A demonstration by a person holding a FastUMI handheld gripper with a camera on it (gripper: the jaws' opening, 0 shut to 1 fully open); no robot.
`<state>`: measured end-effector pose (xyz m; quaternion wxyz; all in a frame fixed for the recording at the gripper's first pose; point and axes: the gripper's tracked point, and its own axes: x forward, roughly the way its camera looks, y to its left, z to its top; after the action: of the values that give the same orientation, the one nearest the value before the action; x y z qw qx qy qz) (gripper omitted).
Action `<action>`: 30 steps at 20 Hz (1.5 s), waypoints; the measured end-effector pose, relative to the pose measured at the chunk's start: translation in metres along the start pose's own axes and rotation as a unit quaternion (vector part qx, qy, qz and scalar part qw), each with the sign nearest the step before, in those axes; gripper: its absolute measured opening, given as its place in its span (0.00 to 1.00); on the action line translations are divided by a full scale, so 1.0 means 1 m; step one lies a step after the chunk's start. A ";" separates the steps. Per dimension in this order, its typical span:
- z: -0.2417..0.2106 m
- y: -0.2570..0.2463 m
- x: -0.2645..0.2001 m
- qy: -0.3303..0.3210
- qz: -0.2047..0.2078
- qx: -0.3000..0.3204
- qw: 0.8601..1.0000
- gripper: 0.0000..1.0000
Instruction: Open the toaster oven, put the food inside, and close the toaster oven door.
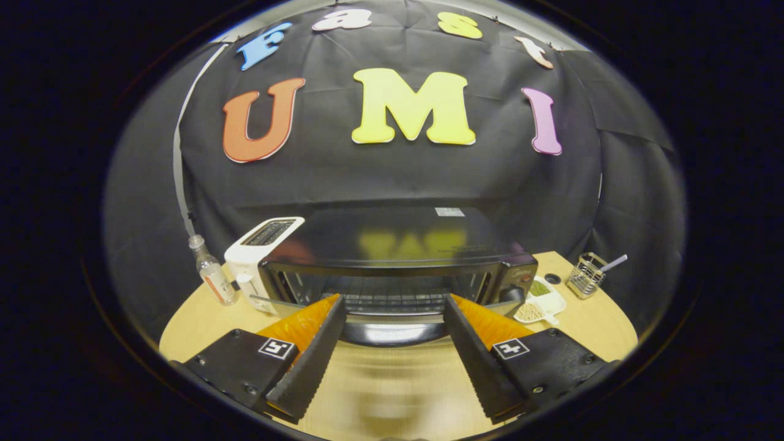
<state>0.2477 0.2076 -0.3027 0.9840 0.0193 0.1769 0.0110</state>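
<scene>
1. Spread wide, my tongs [392, 303] hold nothing; both fingers [318, 343] have ribbed inner faces, and their tips sit just short of the oven's mouth.
2. Furthest left stands a small clear plastic bottle with an orange label [211, 275]; it looks light, smooth and easy to tip.
3. Beside it is a white slot toaster [260, 254], a boxy plastic shell touching or nearly touching the oven's left side.
4. Between and just beyond my fingers sits the black metal toaster oven [398, 251], with a glossy top that mirrors the wall. I judge it heavy enough to stay put when pushed.
5. Its door [392, 331] appears dropped open toward me, glass panel lying nearly flat under my fingertips. I would treat it as stiff, hinged, slick on the glass and fragile, so the edge or handle is the place to grip, not the pane.
6. Inside, a wire rack [392, 294] shows thin, rigid metal bars.
7. Right of the oven lies a white divided dish with green and tan granular food [539, 303], probably rigid, light and prone to spilling, so I would pinch its rim and keep it level.
8. Further right stands a small wire basket holding a utensil [587, 274], on the pale wooden table [606, 331].
</scene>
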 end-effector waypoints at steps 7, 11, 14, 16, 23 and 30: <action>-0.043 -0.002 -0.027 0.027 -0.002 -0.005 1.000 1.00; -0.075 -0.004 -0.037 0.051 -0.002 -0.009 0.999 1.00; -0.094 -0.006 -0.041 0.063 -0.002 -0.010 0.998 1.00; -0.105 -0.006 -0.043 0.076 -0.002 -0.011 0.997 1.00; -0.152 -0.008 -0.042 0.123 -0.002 -0.023 0.992 1.00; -0.175 -0.009 -0.033 0.148 -0.003 -0.020 0.989 1.00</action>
<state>0.1555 0.2041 -0.4558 0.9472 -0.0031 0.3204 0.0145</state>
